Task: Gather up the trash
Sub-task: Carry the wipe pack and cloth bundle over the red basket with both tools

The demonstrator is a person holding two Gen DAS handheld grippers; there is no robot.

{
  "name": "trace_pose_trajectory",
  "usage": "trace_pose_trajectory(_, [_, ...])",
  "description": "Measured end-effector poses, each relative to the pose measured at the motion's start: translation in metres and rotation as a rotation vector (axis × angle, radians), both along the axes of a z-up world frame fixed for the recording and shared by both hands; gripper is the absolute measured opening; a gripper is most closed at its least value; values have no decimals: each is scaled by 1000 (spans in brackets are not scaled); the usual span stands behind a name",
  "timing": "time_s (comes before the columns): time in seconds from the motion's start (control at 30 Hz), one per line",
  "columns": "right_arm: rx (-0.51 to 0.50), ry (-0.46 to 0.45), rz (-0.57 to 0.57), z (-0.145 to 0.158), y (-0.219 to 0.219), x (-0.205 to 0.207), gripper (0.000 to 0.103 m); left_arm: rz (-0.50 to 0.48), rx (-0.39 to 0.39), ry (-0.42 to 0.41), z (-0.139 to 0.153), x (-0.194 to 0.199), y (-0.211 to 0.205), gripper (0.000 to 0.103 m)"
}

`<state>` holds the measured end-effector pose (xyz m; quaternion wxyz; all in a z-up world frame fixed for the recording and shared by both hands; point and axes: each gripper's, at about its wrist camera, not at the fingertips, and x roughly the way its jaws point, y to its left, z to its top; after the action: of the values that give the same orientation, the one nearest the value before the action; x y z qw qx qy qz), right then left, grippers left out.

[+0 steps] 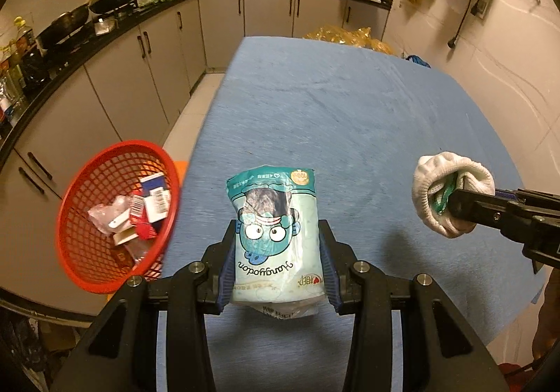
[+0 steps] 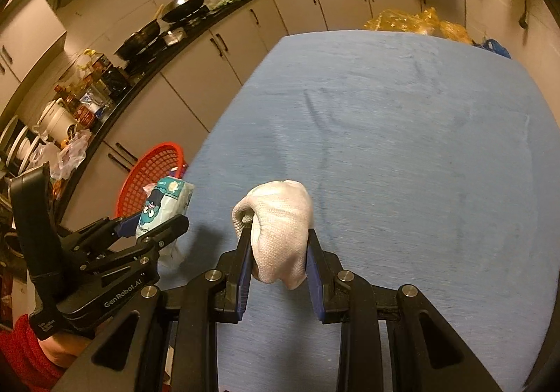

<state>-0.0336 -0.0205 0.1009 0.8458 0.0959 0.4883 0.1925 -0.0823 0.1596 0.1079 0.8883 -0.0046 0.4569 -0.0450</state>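
Observation:
My left gripper [image 1: 278, 238] is shut on a pale blue snack bag [image 1: 276, 238] with a cartoon face and holds it above the blue table [image 1: 332, 105]. The bag also shows in the right wrist view [image 2: 164, 206]. A red mesh basket [image 1: 84, 252] with several wrappers and small boxes sits off the table's left edge, left of the bag; it shows in the right wrist view [image 2: 154, 164] too. My right gripper [image 2: 278, 238] is shut on a balled white knit glove [image 2: 280, 227] above the table. The glove [image 1: 451, 192] is to the right in the left wrist view.
A dark kitchen counter [image 1: 105, 38] with woks, pots and bottles runs along the left and back, cabinets below. Yellow plastic bags [image 1: 350, 36] lie beyond the table's far edge. A wall [image 1: 490, 59] stands to the right.

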Motion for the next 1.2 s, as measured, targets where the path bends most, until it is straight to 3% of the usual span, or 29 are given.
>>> trace_pose_trajectory(0.7, [11, -23, 99, 11, 84, 11, 30, 133, 3, -53, 19, -16, 89, 41])
trace_pose_trajectory(1.2, [-2, -26, 190, 13, 153, 37, 30, 240, -17, -46, 13, -16, 153, 41])
